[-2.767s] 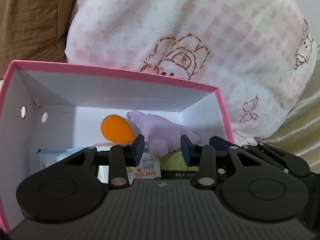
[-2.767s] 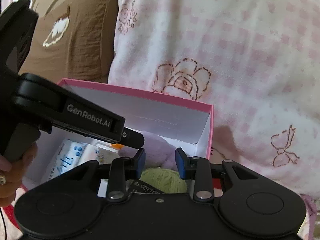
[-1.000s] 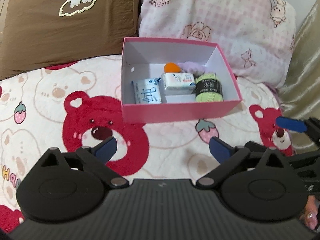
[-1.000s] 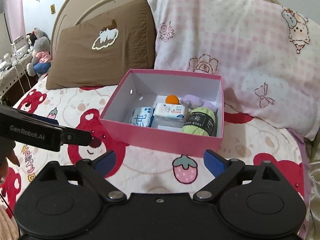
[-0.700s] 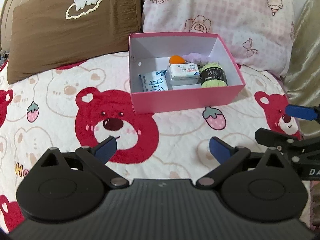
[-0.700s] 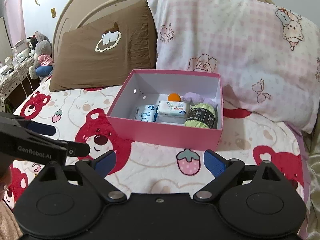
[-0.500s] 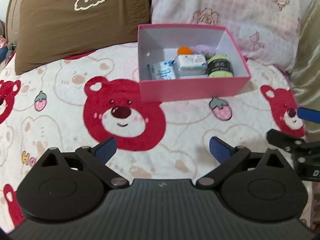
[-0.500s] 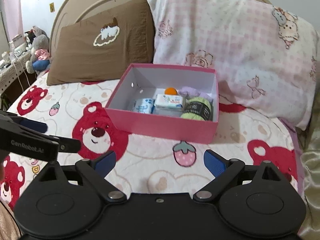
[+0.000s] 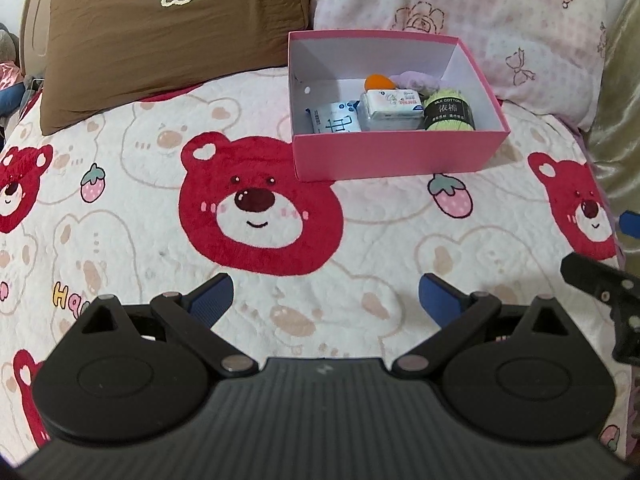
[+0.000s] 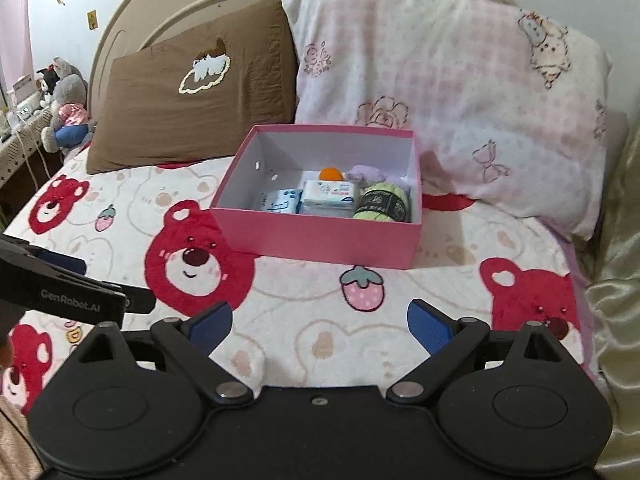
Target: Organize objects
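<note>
A pink box [image 9: 396, 154] [image 10: 320, 236] sits on the bear-print bedspread in front of the pillows. Inside it lie a green yarn ball [image 9: 450, 116] [image 10: 382, 204], a white tissue pack [image 9: 392, 108] [image 10: 328, 196], a blue-and-white packet [image 9: 334, 120] [image 10: 280, 201], an orange ball [image 9: 378, 81] [image 10: 330, 173] and a lilac plush [image 9: 412, 80] [image 10: 366, 173]. My left gripper [image 9: 324, 300] hangs open and empty well short of the box. My right gripper [image 10: 320, 326] is likewise open and empty, back from the box.
A brown pillow [image 9: 172, 28] [image 10: 192, 96] and a pink checked pillow [image 9: 460, 16] [image 10: 452, 92] lean on the headboard behind the box. Stuffed toys [image 10: 64, 108] sit on a side table at far left. A shiny beige cover [image 10: 616, 240] edges the right.
Both grippers have drawn back from the box, where they were nearly shut close over the yarn, and have opened wide. The box now looks smaller and farther off.
</note>
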Tool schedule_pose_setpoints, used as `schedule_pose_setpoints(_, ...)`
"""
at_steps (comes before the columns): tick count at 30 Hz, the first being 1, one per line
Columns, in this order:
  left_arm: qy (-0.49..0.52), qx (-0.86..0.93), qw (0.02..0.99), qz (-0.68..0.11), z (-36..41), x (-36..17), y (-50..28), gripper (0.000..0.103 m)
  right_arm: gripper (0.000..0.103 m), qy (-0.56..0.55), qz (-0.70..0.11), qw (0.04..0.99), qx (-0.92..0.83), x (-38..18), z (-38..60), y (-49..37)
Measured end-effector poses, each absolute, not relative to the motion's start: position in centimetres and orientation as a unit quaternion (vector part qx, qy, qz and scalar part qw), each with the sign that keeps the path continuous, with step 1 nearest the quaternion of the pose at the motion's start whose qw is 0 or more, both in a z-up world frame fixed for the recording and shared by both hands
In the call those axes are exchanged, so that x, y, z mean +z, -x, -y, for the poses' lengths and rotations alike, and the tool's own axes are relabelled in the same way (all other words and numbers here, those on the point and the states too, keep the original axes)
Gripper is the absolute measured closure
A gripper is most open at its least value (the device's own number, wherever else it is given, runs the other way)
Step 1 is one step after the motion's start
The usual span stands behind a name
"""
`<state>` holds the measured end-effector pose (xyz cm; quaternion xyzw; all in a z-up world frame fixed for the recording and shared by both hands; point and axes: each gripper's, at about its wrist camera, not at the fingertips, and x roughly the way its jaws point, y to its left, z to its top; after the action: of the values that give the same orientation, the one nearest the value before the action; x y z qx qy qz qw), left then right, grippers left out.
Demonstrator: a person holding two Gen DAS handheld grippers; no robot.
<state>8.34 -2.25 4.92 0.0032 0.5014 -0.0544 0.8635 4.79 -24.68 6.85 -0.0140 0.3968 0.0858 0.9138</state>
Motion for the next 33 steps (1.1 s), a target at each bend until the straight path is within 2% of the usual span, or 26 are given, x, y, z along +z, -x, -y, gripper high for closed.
schedule_pose_setpoints(10,0.008,-0.049,0.863,-0.503,2.6,4.2,-7.2,0.002,0.007,-0.03,-0.41,0.909,0.067,6.0,25.6,-3.8)
schedule_pose_setpoints(25,-0.035,-0.04,0.861,-0.506,3.7,3.7,-6.4,0.002,0.007,-0.024,-0.416,0.907,0.064,5.2,24.9,-4.0)
schedule_pose_setpoints(33,-0.018,-0.038,0.858,-0.512,3.4,3.6,-6.9,0.002,0.007,-0.019,-0.414,0.907,0.073,5.0,24.9,-4.2)
